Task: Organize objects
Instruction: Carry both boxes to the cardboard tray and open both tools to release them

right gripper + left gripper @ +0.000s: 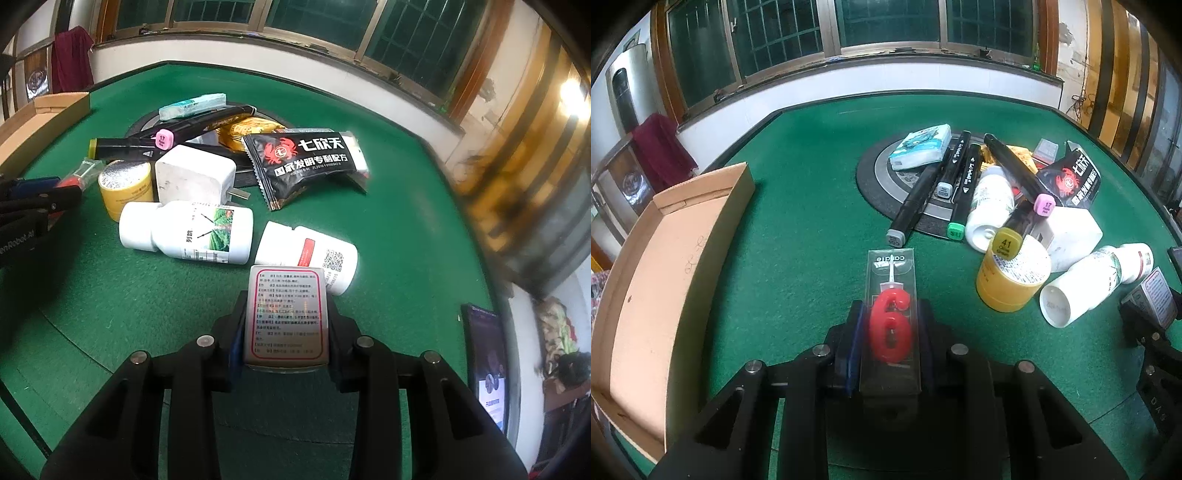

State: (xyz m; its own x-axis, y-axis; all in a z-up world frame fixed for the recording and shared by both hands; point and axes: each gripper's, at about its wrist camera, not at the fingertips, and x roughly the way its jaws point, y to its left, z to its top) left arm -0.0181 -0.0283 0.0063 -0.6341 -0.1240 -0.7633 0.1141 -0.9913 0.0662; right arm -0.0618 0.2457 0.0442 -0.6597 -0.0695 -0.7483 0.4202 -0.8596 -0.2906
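Green felt table (798, 177), crowded on its far right with a jumble around a dark round inset (882, 173). Left gripper (890, 328) clamped on a clear candle box (892, 295) with a red number-six candle (889, 328) inside, pads pressing both long sides, the box's far end tipped down toward the felt. Open cardboard box (657, 266) lying well to the left of it, at the table's edge. Right gripper (286, 321) clamped on a small printed carton (286, 317), red-bordered text panel facing the camera, held above the felt just in front of a white bottle (314, 251) lying on its side. Second white bottle (188, 236), leaf-pictured label, lying just beside it; behind these a white charger plug (194, 175) and a yellow tape roll (123, 184). Black crab-printed sachet (306, 157) draped over the inset's edge. Black markers (927, 184) fanned across the inset, caps grey, green, pink and olive, with a tissue pack (919, 146) at their far end. Phone (487, 365) near the table's right rim, screen lit.
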